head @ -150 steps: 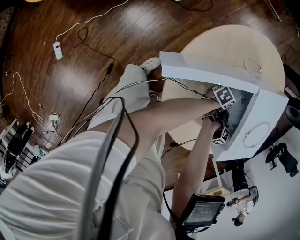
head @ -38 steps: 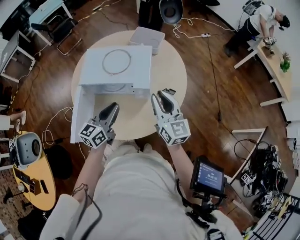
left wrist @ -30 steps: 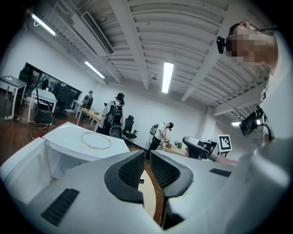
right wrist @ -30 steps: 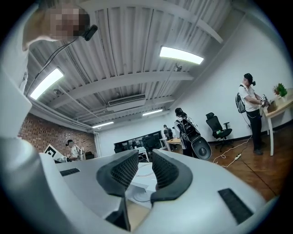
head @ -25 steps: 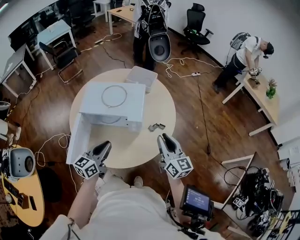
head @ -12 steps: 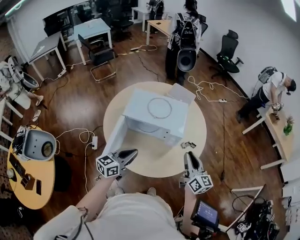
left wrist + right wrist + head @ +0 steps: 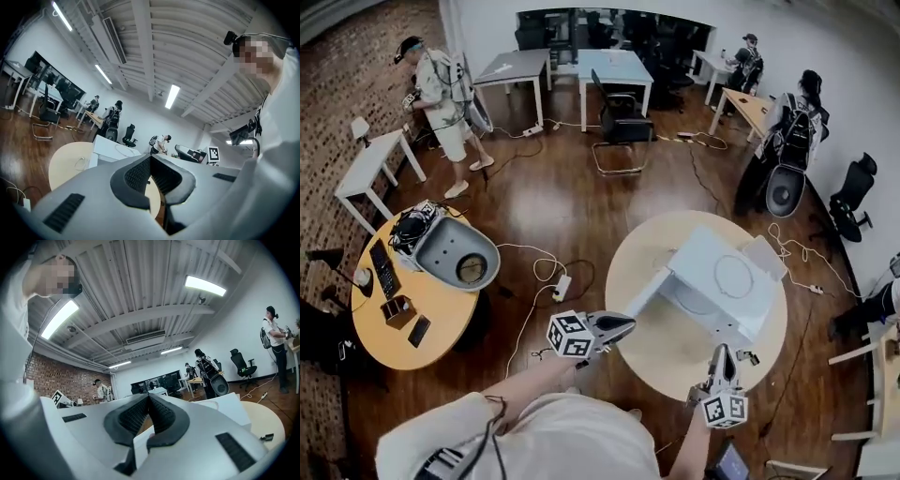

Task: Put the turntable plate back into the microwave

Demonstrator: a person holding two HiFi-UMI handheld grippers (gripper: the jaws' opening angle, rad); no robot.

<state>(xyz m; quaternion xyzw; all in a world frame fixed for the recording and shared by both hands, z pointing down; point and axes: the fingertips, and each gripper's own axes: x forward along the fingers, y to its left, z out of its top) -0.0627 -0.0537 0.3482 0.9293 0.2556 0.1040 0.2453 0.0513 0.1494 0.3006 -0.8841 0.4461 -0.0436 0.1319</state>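
Left gripper (image 7: 628, 324) & right gripper (image 7: 719, 352) are held shut, jaws just closed w/ nothing between, well short of the white box-shaped microwave (image 7: 724, 281) ahead on the round beige table (image 7: 652, 352), prob. because the pale round turntable plate (image 7: 687, 300), faintly seen, is judged already inside.

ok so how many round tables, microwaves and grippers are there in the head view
round tables: 2, pale table, orange table
microwave: 1
grippers: 2, left gripper, right gripper
total: 5
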